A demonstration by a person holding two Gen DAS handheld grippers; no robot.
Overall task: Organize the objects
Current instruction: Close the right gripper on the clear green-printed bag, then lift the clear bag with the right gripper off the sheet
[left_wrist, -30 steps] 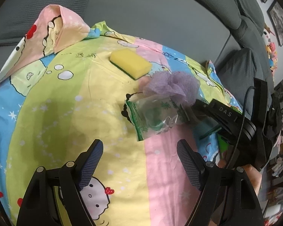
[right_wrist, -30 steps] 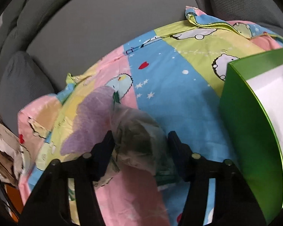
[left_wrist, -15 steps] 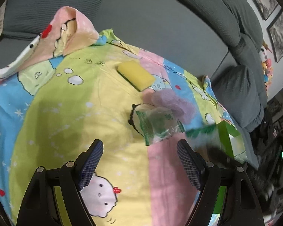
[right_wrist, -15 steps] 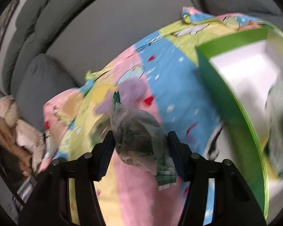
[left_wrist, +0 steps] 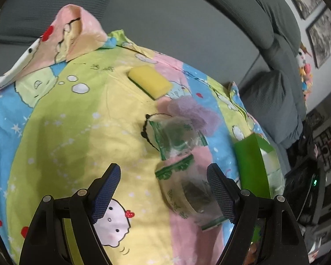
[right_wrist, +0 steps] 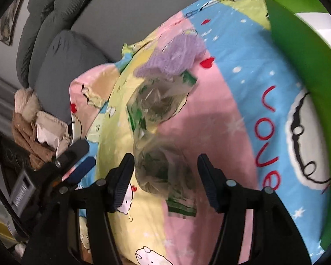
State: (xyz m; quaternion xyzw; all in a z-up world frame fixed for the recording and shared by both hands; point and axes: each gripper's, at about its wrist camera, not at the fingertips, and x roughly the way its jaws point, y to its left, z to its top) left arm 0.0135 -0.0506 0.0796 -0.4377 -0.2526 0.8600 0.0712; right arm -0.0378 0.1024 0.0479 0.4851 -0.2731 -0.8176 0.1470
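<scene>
We've got our left gripper (left_wrist: pixel 163 190) wide open over the cartoon bedsheet (left_wrist: pixel 66 132), a clear packet (left_wrist: pixel 187 196) touching its right finger.

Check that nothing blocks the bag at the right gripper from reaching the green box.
Nothing visible does. The bag sits between the jaws of the right gripper, which have just been opening. Only bare sheet separates it from the green box. The second bag lies farther off, away from that path.

We read red letters spelling "love" on the cartoon-print bedsheet (right_wrist: pixel 267 137); the packet print is illegible.
</scene>
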